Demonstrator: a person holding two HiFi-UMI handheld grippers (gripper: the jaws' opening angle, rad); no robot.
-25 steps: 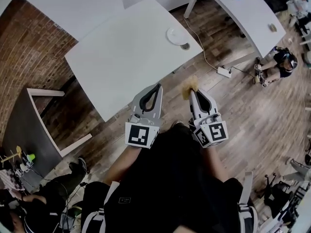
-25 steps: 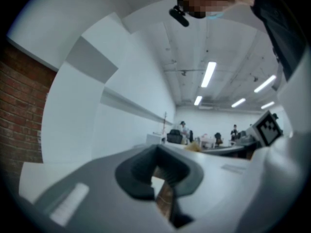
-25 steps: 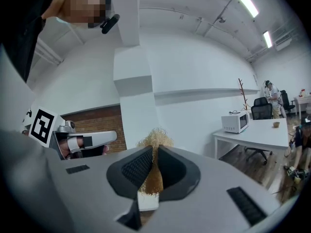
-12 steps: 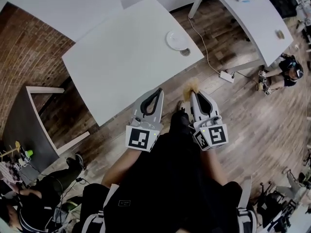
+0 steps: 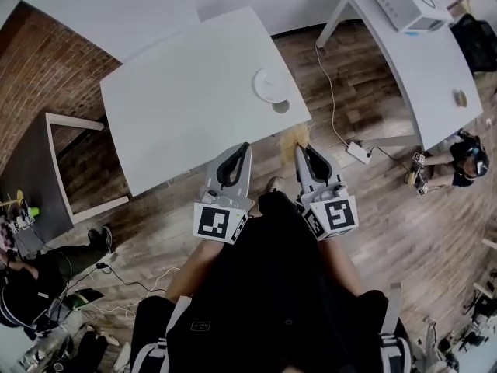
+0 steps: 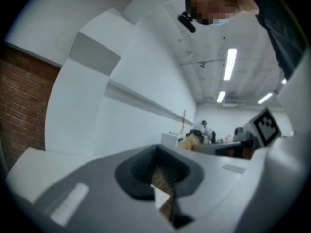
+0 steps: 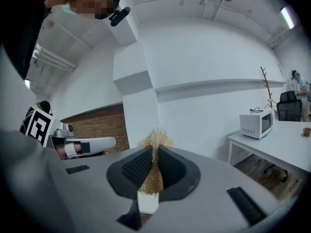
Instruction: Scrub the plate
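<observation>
A white plate lies near the right edge of the white table, with a small round dish just in front of it. Both grippers hang over the wooden floor, short of the table's near edge and well apart from the plate. My right gripper is shut on a tan fibrous scrubber, whose tuft sticks out past the jaws of the right gripper. My left gripper is shut with nothing in it, pads together in the left gripper view. The scrubber shows there too.
A second white table carrying a microwave stands at the right, with a power strip and cable on the floor beside it. A person sits on the floor at far right. A grey bench stands at the left.
The table and plate have shifted nearer and leftward in the head view as the person steps toward them. Both grippers keep the same pose and grip.
</observation>
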